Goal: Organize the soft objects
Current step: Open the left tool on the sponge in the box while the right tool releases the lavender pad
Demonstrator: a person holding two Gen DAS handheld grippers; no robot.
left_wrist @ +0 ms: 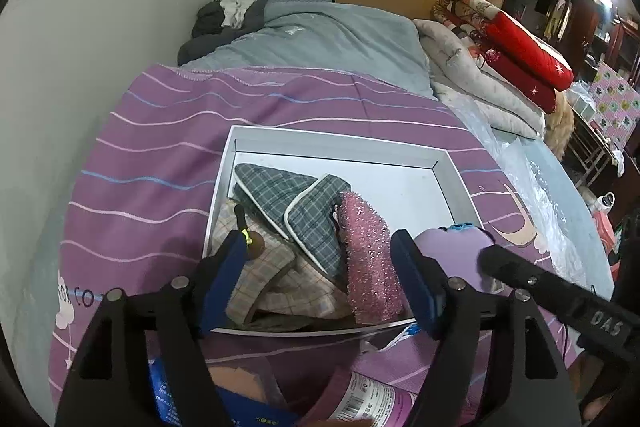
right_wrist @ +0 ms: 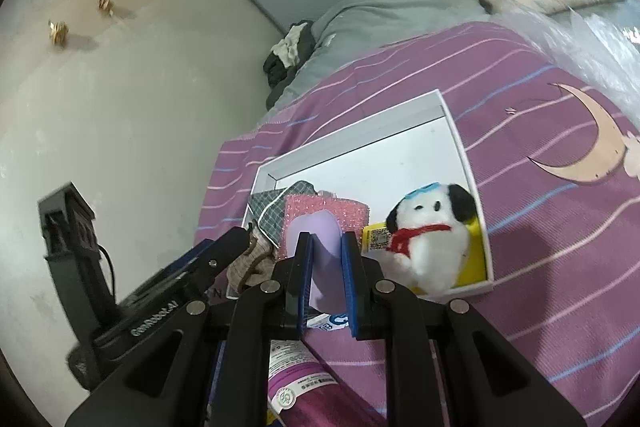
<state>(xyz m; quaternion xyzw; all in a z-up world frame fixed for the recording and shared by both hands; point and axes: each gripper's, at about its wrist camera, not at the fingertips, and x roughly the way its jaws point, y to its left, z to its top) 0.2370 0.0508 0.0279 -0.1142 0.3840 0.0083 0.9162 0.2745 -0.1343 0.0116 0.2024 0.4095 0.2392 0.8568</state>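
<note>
Nearest, at the near edge of the bed: a magenta packet with a barcode label (right_wrist: 304,387) lies on the purple striped bedspread (left_wrist: 160,155), beside blue packaging only partly seen. Left gripper (left_wrist: 320,275): jaws stand wide apart over the near left part of the white box (left_wrist: 340,143), with nothing clamped between them; a pale checked cloth with a brown strap (left_wrist: 272,283) and a pink glittery sponge cloth (left_wrist: 368,263) lie below, in the gap. Right gripper (right_wrist: 326,267): jaws drawn close, clamped on a flat lilac soft object (right_wrist: 316,239), held at the near edge of the box, above the pink cloth. Box contents, near left corner toward the middle: the checked cloth, the pink cloth, two grey plaid pieces with white edging (left_wrist: 288,203). Near right corner of the box: a white plush dog with black ears and a red scarf (right_wrist: 432,231), resting on a yellow item (right_wrist: 476,259). Far half of the box: bare white floor. Bedspread right of the box: a printed crescent moon (right_wrist: 588,143). Further up the bed: a grey blanket (left_wrist: 328,39) with a bundle of dark and white clothing (left_wrist: 232,15) at its far left corner; on the far right, folded quilts, cream under red (left_wrist: 516,47), with clear plastic sheeting (left_wrist: 532,183) along the right edge.
</note>
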